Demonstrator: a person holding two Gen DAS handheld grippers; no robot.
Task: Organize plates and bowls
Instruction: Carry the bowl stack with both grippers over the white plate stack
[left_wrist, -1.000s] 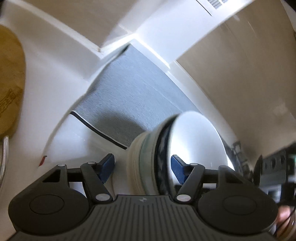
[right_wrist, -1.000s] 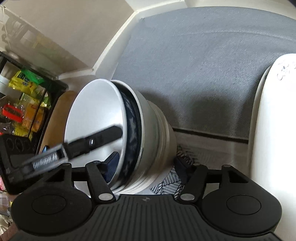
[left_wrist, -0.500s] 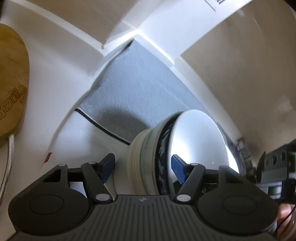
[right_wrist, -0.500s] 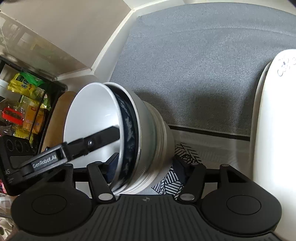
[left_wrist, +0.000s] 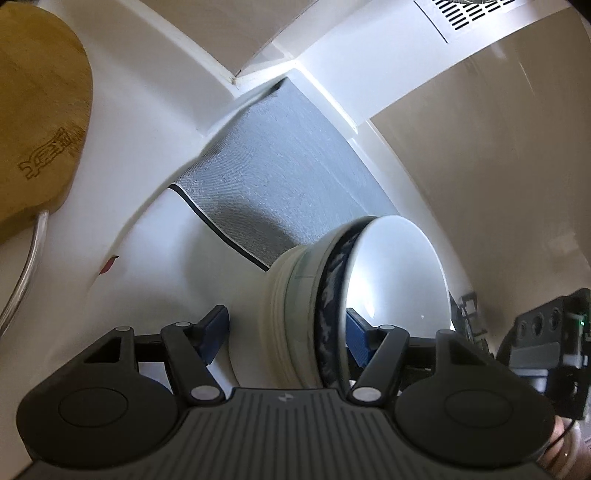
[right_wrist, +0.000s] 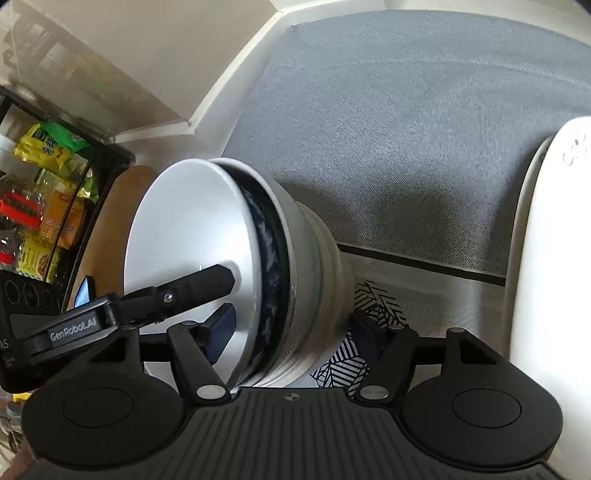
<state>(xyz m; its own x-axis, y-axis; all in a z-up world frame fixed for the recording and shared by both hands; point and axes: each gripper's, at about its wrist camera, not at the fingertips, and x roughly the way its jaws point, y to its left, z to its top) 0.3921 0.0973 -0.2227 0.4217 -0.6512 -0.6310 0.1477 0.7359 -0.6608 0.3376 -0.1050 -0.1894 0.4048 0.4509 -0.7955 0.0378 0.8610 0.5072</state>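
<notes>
We hold a stack of nested bowls (left_wrist: 351, 295) between both claws, tipped on its side. The left claw (left_wrist: 286, 332) is spread wide around it: its right finger (left_wrist: 356, 341) sits inside the top white bowl (left_wrist: 395, 280), the left finger (left_wrist: 212, 328) stands apart from the stack's base. The right claw (right_wrist: 295, 332) straddles the same bowls (right_wrist: 280, 280) — one finger (right_wrist: 221, 330) inside the white bowl (right_wrist: 188, 236), the other (right_wrist: 369, 338) just beside the base, its contact unclear. A dark blue patterned bowl (right_wrist: 269, 254) sits second in the nest. Beyond the claws lies a grey mat (right_wrist: 406, 129) – the stack's base points toward it. Left of the left claw lies a wooden board (left_wrist: 37, 122); right of the right claw, a white plate (right_wrist: 546, 258).
</notes>
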